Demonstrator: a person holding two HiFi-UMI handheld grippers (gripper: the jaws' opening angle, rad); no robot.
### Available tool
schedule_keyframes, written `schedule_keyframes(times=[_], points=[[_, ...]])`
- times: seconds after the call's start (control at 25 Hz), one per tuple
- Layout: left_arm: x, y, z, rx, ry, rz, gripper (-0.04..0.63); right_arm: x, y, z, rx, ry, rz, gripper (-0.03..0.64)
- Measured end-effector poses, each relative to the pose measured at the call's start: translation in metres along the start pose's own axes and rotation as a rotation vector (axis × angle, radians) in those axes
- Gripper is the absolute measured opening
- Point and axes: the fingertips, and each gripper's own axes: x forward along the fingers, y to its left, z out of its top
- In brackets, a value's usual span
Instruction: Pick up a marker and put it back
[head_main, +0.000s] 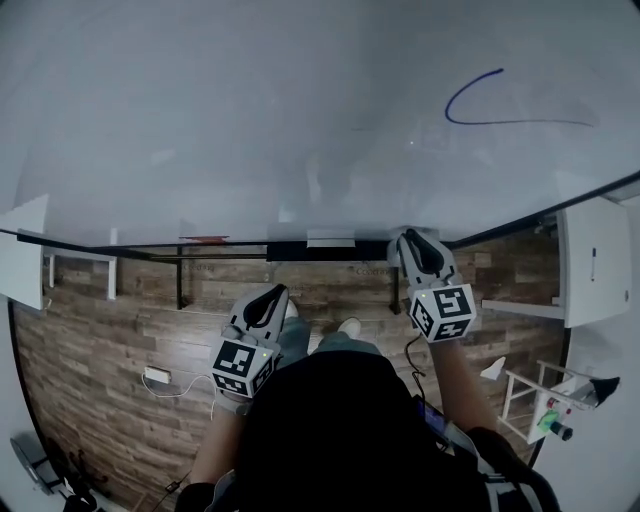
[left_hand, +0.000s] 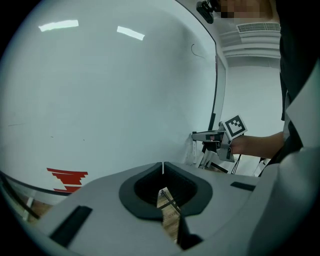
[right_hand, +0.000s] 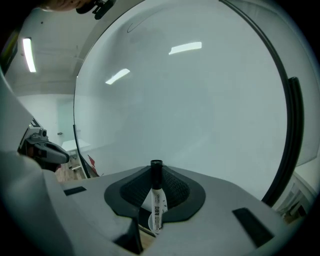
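Observation:
A white marker with a black cap (right_hand: 156, 197) stands upright between the jaws of my right gripper (right_hand: 156, 167), which is shut on it, cap end outward toward the whiteboard (right_hand: 190, 100). In the head view the right gripper (head_main: 413, 242) is at the whiteboard's lower ledge (head_main: 310, 250); the marker is hidden there. My left gripper (head_main: 271, 294) hangs lower and to the left, over the wooden floor. Its jaws meet at the tips (left_hand: 163, 168) with nothing between them. A blue curved line (head_main: 500, 110) is drawn on the board.
A red item (head_main: 205, 239) lies on the ledge at the left, shown as red stripes (left_hand: 67, 179) in the left gripper view. A white table (head_main: 595, 260) stands at the right. A power strip (head_main: 157, 376) lies on the floor. My shoes (head_main: 349, 326) are below the ledge.

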Motion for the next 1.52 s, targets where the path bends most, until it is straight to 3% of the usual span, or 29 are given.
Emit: schedule_keyframes(times=[0.84,1.12,1.52], points=[[-0.015,0.008,-0.016,-0.035,0.019,0.042,0.028,0.018,0.000,-0.039,-0.006,0.118,-0.012,0.087],[-0.015,0.008,-0.017,-0.035,0.014,0.026,0.028,0.014,0.001,-0.034,-0.002,0.105,-0.020,0.129],[-0.006,-0.002,-0.008,-0.004,-0.001,-0.053,0.028,-0.015,-0.002,-0.021,0.023,0.054,-0.084,0.132]])
